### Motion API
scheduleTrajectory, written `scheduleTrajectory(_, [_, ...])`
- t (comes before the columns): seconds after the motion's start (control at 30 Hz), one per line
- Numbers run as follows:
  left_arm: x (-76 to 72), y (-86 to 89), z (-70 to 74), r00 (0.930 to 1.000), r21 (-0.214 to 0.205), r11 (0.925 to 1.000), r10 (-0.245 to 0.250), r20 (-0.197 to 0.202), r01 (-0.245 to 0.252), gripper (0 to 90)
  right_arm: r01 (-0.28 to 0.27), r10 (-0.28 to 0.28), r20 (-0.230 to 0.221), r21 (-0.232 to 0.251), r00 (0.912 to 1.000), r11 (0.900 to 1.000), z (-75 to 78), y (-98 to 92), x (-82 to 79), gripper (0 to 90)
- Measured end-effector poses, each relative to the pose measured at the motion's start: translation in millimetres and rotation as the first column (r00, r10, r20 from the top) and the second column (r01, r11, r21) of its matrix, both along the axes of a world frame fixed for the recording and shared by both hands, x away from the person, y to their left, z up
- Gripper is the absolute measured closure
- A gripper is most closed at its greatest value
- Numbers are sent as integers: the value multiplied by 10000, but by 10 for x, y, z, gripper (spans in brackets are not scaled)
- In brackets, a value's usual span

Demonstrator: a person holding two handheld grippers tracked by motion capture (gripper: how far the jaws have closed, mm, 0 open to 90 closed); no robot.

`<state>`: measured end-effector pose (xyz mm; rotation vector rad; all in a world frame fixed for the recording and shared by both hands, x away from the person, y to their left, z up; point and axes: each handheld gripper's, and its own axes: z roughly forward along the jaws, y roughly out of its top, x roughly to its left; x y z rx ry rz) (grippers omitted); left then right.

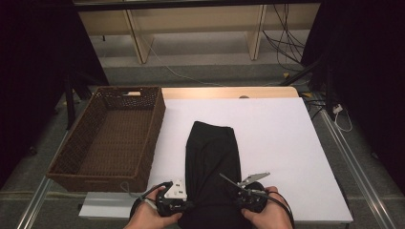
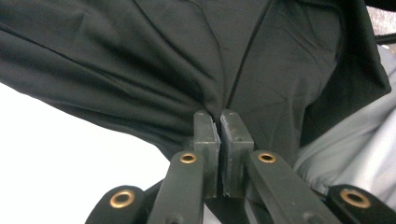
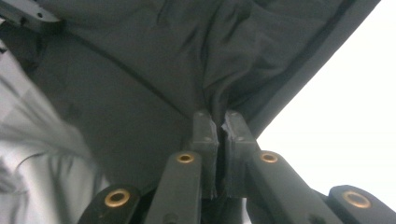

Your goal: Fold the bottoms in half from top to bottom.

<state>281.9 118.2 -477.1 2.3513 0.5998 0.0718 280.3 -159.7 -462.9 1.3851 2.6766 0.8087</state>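
Note:
A black garment (image 1: 212, 152) lies folded lengthwise on the white table (image 1: 282, 143), with its near end hanging over the front edge. My left gripper (image 1: 190, 206) is shut on the garment's near left edge. In the left gripper view, cloth (image 2: 163, 70) is pinched and gathered between the closed jaws of the left gripper (image 2: 219, 116). My right gripper (image 1: 239, 202) is shut on the near right edge. In the right gripper view, folds of the cloth (image 3: 187, 60) bunch into the closed jaws of the right gripper (image 3: 215, 116). A hand holds each gripper at the table's front.
A brown wicker basket (image 1: 156, 125) stands at the table's left side, with nothing visible inside. Wooden shelving (image 1: 191, 28) and loose cables (image 1: 286, 43) lie beyond the far edge. Grey cloth (image 2: 355, 144) shows below the garment in both gripper views.

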Motion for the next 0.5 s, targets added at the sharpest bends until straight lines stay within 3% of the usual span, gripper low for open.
scheduleTrajectory(0.07, [0,30,25,10000,-139,9999,17,16,-16,813,-29,30,-191,37,9998,10000,13,12,-29,844])
scheduleTrajectory(0.17, [63,84,64,9981,-587,9968,558,243,-543,626,-191,194,-543,68,9983,9998,24,-6,-42,750])
scheduleTrajectory(0.23, [129,108,61,9950,-656,9944,864,493,-831,575,157,-149,-328,248,9994,9996,32,-32,-11,652])
scheduleTrajectory(0.3, [193,116,27,9941,-664,9928,1019,369,-993,572,506,-510,79,424,9987,9978,37,-41,31,597])
scheduleTrajectory(0.37, [224,92,-18,9953,-551,9941,944,205,-931,593,505,-518,299,424,9982,9978,16,-30,56,595])
scheduleTrajectory(0.5, [178,-3,-76,9991,-134,9991,402,126,-401,671,262,-265,342,106,9991,9996,-60,22,53,703])
